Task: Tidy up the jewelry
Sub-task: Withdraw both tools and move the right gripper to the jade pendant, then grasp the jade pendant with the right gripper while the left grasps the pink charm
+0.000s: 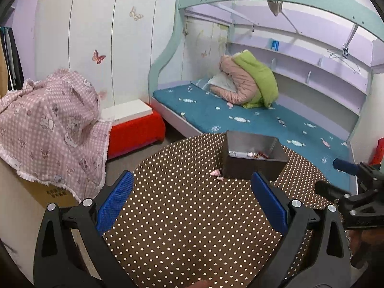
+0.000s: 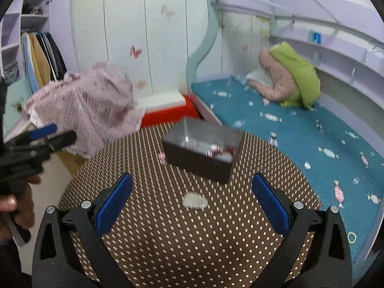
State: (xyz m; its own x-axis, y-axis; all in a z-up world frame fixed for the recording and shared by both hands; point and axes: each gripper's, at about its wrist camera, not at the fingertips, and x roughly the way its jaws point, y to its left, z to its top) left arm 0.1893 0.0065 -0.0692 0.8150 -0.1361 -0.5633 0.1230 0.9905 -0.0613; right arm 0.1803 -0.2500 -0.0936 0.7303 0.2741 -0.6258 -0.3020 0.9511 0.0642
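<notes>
Brown cloth with white dots covered the round table (image 1: 182, 216). Near its far side sat the dark open rectangular box (image 1: 252, 165), with a few small red and pink pieces of jewelry (image 1: 258, 154) on its floor. The left gripper (image 1: 192, 200) and the right gripper (image 2: 192, 201) were both spread wide and held nothing. A pale silvery piece (image 2: 195, 201) lay on the cloth between the right gripper's fingers. A tiny pink piece (image 1: 215, 172) lay just beside the box. These bits looked small and flat. A pinch could slip off one, or push it off the table.
</notes>
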